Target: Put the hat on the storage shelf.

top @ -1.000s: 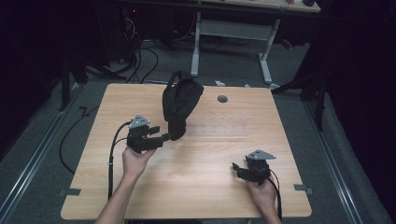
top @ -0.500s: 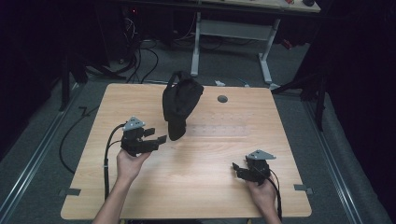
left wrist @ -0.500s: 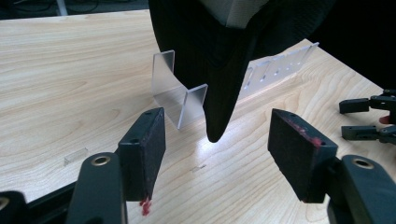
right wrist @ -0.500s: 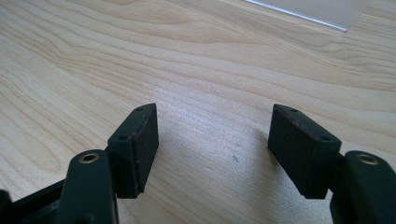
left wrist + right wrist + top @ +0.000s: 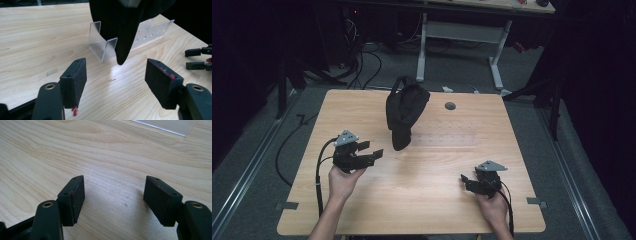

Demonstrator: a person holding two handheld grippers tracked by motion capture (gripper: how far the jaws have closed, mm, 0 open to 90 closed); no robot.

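Left gripper view catches a clear acrylic stand (image 5: 103, 46) under the black cap (image 5: 125, 27); from the high view the cap (image 5: 404, 110) just looks dark on the table (image 5: 362, 105). Left gripper (image 5: 373, 150): jaws wide, just been opening, nothing between them; cap's tip hangs just ahead, apart. Right gripper (image 5: 467, 181): jaws wide over bare wood, well apart from the cap.

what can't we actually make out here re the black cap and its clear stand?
- Clear stand: in the left gripper view the black cap covers its top; how the cap sits on it is hidden.
- Cap's crown: cut off by that view's top edge.
- High view: the cap hides the stand.
- Left tongs: open, nothing between them; the gap to the cap is unclear.
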